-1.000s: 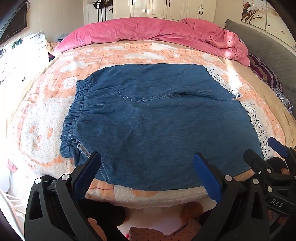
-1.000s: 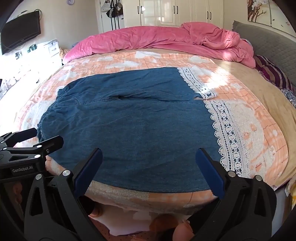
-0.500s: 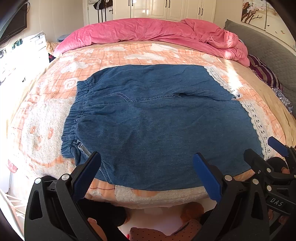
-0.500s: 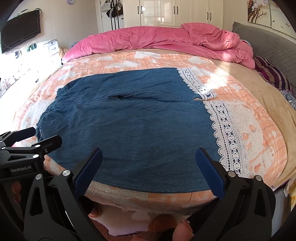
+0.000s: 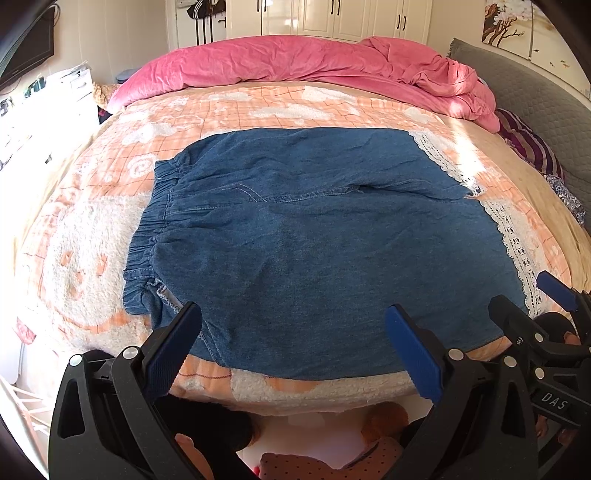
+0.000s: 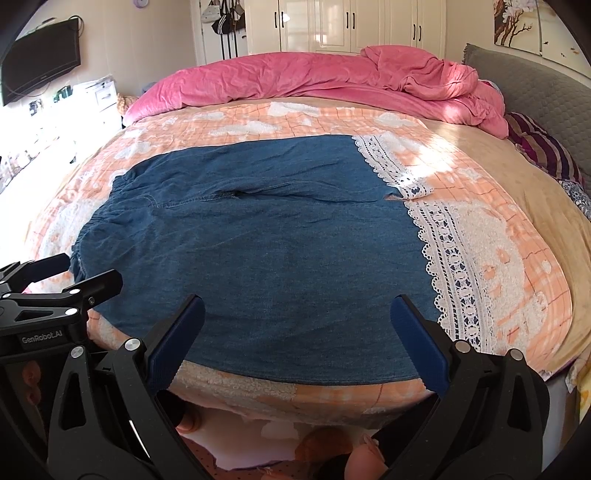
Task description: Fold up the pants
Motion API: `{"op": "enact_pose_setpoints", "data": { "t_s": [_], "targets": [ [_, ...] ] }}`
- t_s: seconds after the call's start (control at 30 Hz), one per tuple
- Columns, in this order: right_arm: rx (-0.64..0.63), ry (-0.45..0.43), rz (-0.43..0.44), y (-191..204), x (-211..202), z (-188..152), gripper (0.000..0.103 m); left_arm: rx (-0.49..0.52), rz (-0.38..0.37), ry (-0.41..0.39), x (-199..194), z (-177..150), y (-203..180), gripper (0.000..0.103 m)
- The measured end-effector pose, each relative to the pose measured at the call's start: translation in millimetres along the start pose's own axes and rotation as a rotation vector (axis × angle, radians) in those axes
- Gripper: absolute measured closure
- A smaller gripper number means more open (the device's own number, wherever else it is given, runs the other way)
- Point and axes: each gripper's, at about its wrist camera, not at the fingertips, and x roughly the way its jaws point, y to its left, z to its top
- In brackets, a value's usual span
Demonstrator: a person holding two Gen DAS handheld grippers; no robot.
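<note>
The bed (image 5: 92, 236) fills the frame, and the pants (image 5: 314, 236) lie flat across its centre. That soft, limp denim should drape, so pinching the near edge looks best. Left gripper (image 5: 295, 354) and right gripper (image 6: 299, 339) hover, fingers wide, empty.

The bed (image 5: 92, 229) is being viewed from beyond its near edge by both wrist cameras, facing the wardrobe (image 6: 347, 26) — from close, side by side. The denim pants (image 5: 314, 240) are being shared by both views — the left gripper (image 6: 55, 280) is being caught in the right view's left edge.
</note>
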Motion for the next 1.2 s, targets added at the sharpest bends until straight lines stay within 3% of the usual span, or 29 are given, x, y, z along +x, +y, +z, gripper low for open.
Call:
{"op": "enact_pose_setpoints", "data": {
  "t_s": [0.83,1.07,1.2],
  "targets": [
    [-0.001,0.03,0.019,-0.3,10.8,3.1,0.008,-0.019,0.008,-0.001,6.0,2.4,9.8,0.004],
    [-0.028,0.053,0.086,-0.2,24.3,22.3,0.008,-0.023,0.003,0.0,11.8,10.4,21.7,0.004],
    [-0.096,0.061,0.138,7.4,38.6,48.6,0.008,-0.061,-0.003,-0.008,17.7,27.3,48.8,0.004]
  ]
}}
